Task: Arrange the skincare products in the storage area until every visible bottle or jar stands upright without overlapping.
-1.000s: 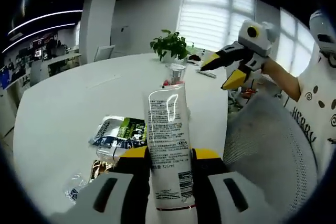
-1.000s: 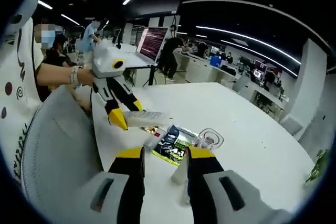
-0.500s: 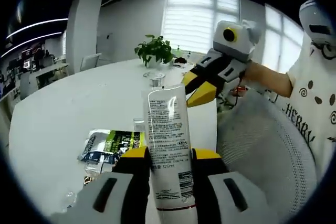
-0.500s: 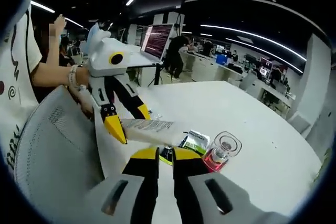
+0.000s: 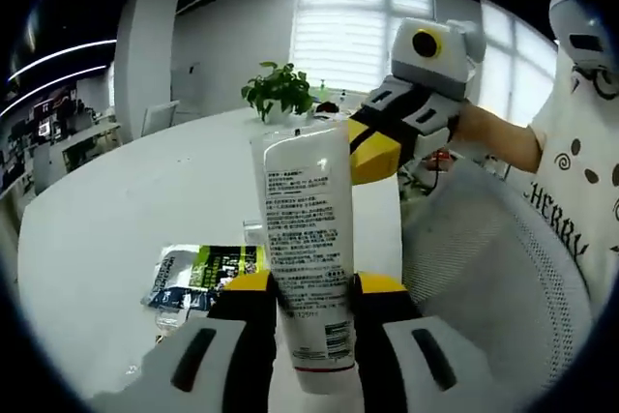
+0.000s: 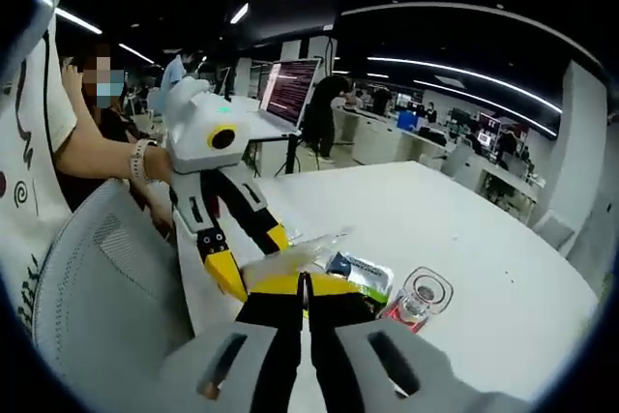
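A white tube with grey print [image 5: 305,239] stands between the jaws of my left gripper [image 5: 314,287], which is shut on its lower part. My right gripper [image 5: 375,147] reaches in from the right and meets the tube's top end. In the right gripper view the tube [image 6: 295,256] runs from the left gripper [image 6: 253,256] to my right gripper [image 6: 305,285], whose jaws are pressed together on the tube's flat end. A small glass jar with pink contents [image 6: 414,299] stands upright on the white table [image 6: 464,229].
Flat green and dark sachets [image 5: 208,268] lie on the table [image 5: 116,191] below the tube. A potted plant [image 5: 280,94] stands at the far edge. A grey mesh chair [image 5: 484,268] sits right of the table. A person's arm [image 6: 97,157] holds the left gripper.
My right gripper came in, closed its jaws and took the tube's top end. The tube has slid upward in the left gripper's hold.
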The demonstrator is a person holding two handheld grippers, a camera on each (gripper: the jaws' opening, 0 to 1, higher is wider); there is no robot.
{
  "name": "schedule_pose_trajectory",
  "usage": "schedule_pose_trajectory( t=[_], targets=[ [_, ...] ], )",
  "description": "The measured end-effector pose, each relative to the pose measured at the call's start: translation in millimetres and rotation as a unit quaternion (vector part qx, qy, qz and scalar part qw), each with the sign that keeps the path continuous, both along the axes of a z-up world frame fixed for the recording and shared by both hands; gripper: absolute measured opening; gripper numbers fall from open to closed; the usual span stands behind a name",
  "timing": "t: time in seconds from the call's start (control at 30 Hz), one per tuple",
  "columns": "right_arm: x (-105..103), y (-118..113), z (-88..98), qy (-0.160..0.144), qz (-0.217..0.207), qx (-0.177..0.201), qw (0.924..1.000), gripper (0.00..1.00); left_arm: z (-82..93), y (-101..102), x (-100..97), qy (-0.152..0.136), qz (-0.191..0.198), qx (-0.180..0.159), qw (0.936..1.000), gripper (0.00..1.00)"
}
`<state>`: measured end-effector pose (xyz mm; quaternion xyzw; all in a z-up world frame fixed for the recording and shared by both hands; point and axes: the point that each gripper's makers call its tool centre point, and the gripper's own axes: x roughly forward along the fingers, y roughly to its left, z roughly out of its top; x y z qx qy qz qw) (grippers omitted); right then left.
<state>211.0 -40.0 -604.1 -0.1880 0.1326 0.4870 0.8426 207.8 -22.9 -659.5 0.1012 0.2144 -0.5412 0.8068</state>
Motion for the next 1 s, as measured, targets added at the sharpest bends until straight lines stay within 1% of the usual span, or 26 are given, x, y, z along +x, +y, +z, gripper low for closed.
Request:
schedule_pose_trajectory(
  t=[0.1, 0.2, 0.5, 0.6, 0.67, 0.73, 0.8, 0.87, 0.93, 1.0],
  targets=[
    [-3, 7, 1.2, 0.001, 0.009, 0.003, 1.0, 0.01, -2.4, -1, -1.4, -0.003, -0.004, 0.008, 1.0, 0.24],
    [-3, 10, 0.6, 0.004, 0.012, 0.003, 0.9999, 0.01, -3.4, 0, -0.9, -0.003, -0.004, 0.01, 0.9999, 0.24],
    [-7, 18, -3.5, 0.015, 0.021, 0.001, 0.9997, 0.01, -11.1, 4, 2.7, -0.016, -0.014, 0.028, 0.9994, 0.24],
    [-9, 23, -5.7, 0.017, 0.027, -0.002, 0.9995, 0.01, -11.4, 2, -0.3, -0.017, -0.023, 0.031, 0.9991, 0.24],
    [-11, 27, -8.8, 0.017, 0.034, -0.009, 0.9992, 0.01, -15.2, 2, -1.5, -0.02, -0.028, 0.036, 0.9988, 0.24],
    [-13, 29, -9.6, 0.02, 0.037, -0.007, 0.9991, 0.01, -19.4, 3, -1.2, -0.02, -0.028, 0.043, 0.9985, 0.24],
    [-15, 31, -9.4, 0.023, 0.042, -0.004, 0.9989, 0.01, -22.4, 5, 0.4, -0.024, -0.029, 0.043, 0.9984, 0.25],
    [-15, 33, -10.4, 0.026, 0.043, -0.003, 0.9987, 0.01, -22.2, 4, -1.1, -0.024, -0.03, 0.044, 0.9983, 0.25],
    [-15, 34, -12.9, 0.028, 0.045, -0.01, 0.9986, 0.01, -21.3, 3, -2.3, -0.026, -0.033, 0.044, 0.9981, 0.25],
    [-15, 34, -12.9, 0.028, 0.045, -0.01, 0.9985, 0.01, -20.3, 3, -2.6, -0.033, -0.036, 0.047, 0.9977, 0.26]
  ],
)
